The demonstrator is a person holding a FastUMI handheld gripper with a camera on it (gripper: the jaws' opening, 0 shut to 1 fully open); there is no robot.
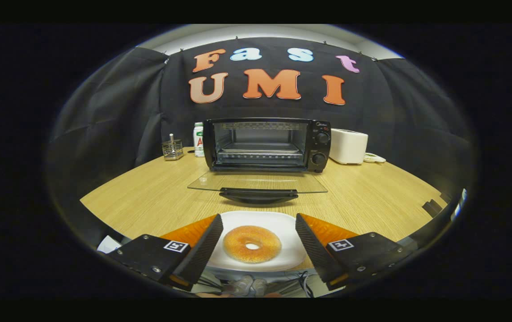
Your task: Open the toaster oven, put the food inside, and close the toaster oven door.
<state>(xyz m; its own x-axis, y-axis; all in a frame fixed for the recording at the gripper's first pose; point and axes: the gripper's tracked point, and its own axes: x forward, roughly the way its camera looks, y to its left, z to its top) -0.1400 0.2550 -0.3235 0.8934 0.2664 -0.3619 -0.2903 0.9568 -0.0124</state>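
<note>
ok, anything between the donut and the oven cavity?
Nothing visible. The gripper is open around the donut on its plate. The oven door lies folded down ahead; the donut must pass over it.

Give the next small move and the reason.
Probably close the gripper on the donut: the oven door already lies open, and the donut sits on the plate between the open fingers, ungripped.

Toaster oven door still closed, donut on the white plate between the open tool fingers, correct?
Not quite. The gripper view shows the toaster oven door already open, folded down flat over the table. The rest holds: donut on the white plate, between the open tool fingers.
</note>
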